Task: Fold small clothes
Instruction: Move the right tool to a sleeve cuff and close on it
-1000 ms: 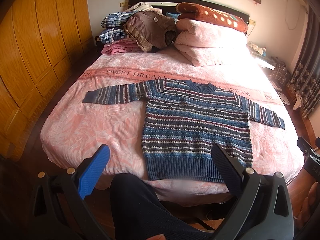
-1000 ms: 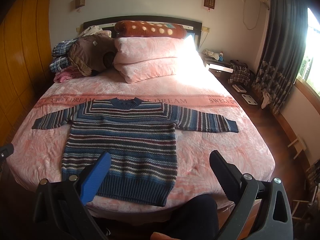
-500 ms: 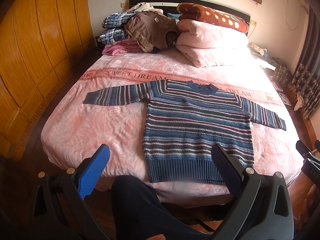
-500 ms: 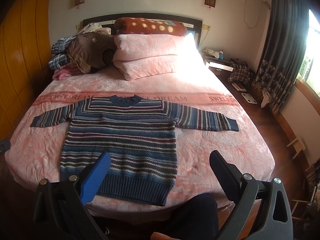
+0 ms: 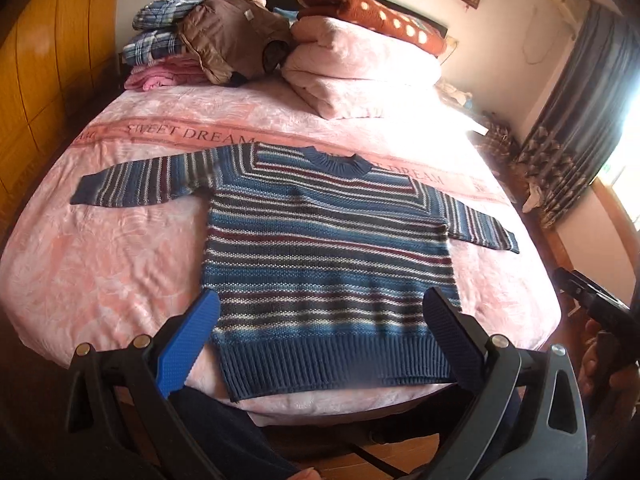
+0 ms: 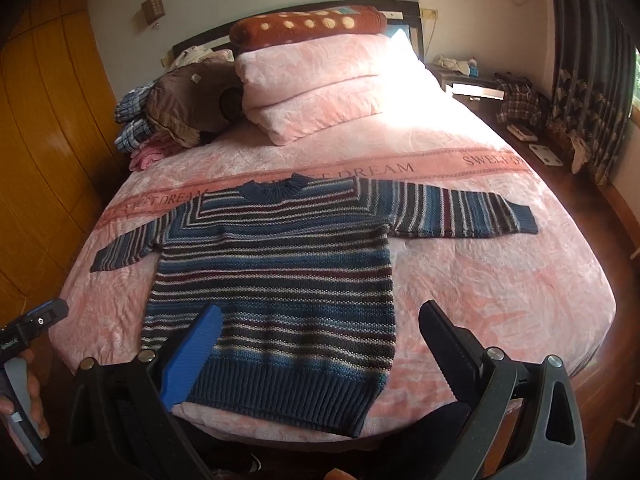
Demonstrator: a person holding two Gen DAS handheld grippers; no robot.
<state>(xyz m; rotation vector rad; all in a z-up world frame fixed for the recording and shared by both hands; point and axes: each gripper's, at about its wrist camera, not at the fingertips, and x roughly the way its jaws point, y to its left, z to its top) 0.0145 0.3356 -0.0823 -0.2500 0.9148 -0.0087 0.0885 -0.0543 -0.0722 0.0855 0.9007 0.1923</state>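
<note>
A blue, maroon and white striped knit sweater point(image 5: 320, 248) point(image 6: 276, 272) lies flat on the pink bed, front up, both sleeves spread sideways and its ribbed hem toward me. My left gripper point(image 5: 320, 320) hovers open just over the hem, its fingertips level with the hem's two corners. My right gripper point(image 6: 320, 332) is open too, above the hem's right half, with its right finger point(image 6: 448, 344) over bare bedspread. Nothing is held in either.
The pink bedspread point(image 5: 100, 248) drops off at the near edge. Folded pink quilts point(image 6: 320, 84), a brown dotted blanket point(image 5: 372, 16) and a heap of clothes point(image 5: 208, 40) fill the headboard end. A wooden wardrobe point(image 6: 44, 152) stands left; a nightstand point(image 6: 476, 88) and curtains point(image 6: 588, 72) stand right.
Both grippers have moved forward toward the bed, so the sweater looks larger and its hem now lies between the fingers. The sweater itself has not moved.
</note>
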